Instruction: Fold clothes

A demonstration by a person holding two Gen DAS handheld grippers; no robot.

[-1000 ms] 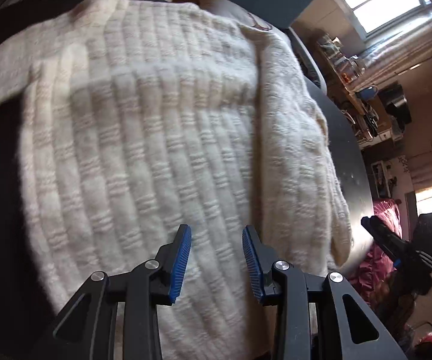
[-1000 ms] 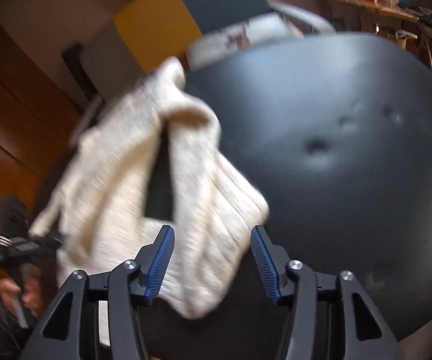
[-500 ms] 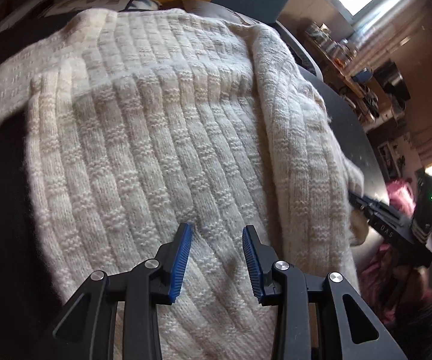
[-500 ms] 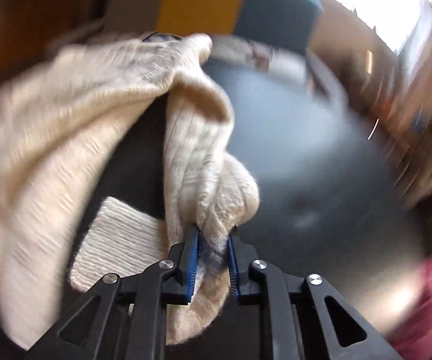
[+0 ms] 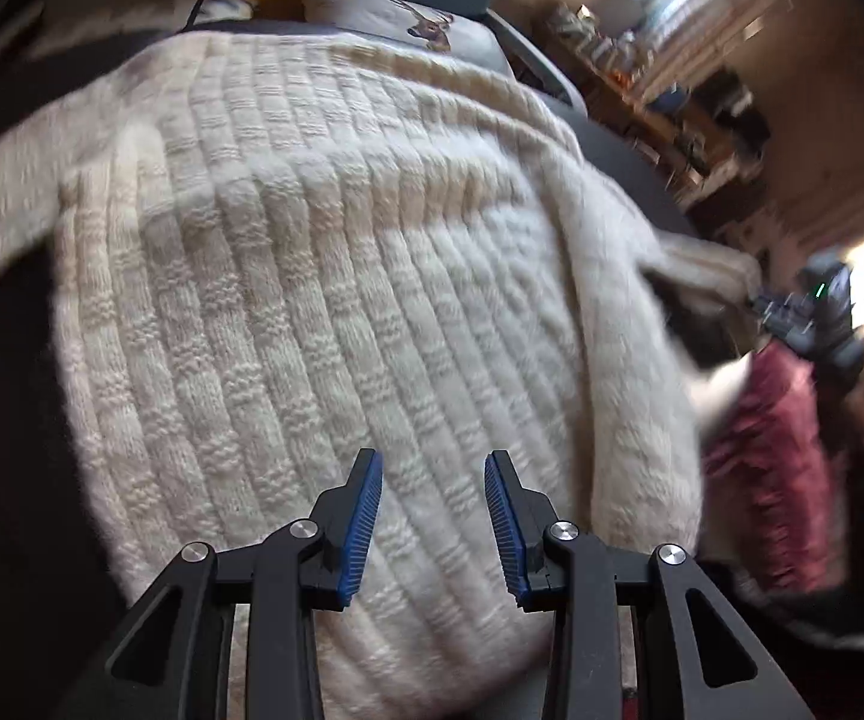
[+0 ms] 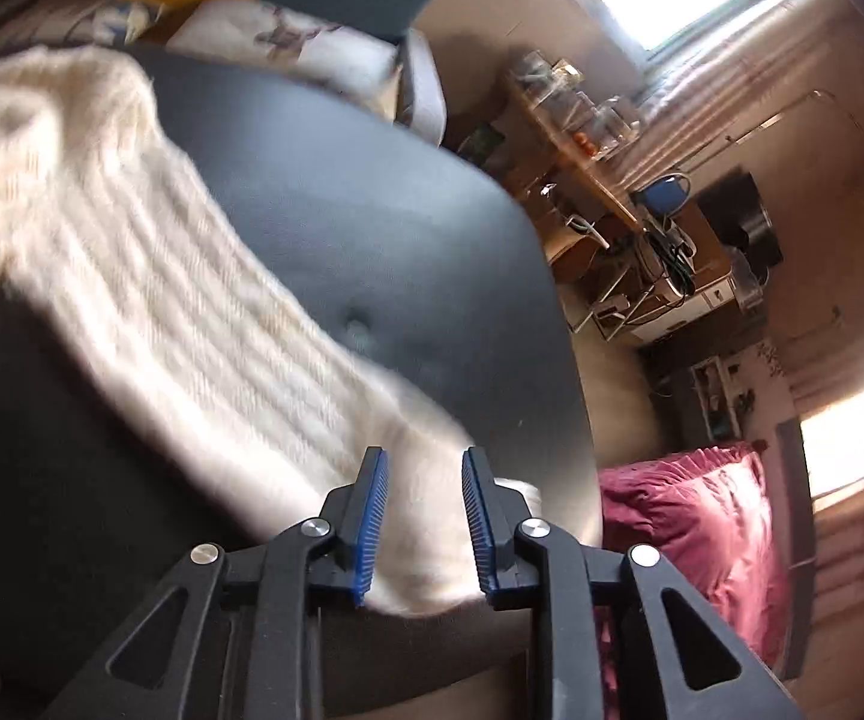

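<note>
Sweater [image 5: 324, 312] on black ottoman [image 6: 372, 228], sleeve [image 6: 204, 330] between right tool [image 6: 423, 516] pads; left tool [image 5: 433, 525] wide, empty.

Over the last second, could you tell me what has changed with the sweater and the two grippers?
The right gripper closed its jaws on the sweater's sleeve and drew it out across the black seat; the jaws now stand wider. The left gripper stayed open over the sweater.

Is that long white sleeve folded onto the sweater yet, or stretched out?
Stretched out. The sleeve runs straight across the dark cushion, away from the sweater body, its cuff between the right gripper fingers.
</note>
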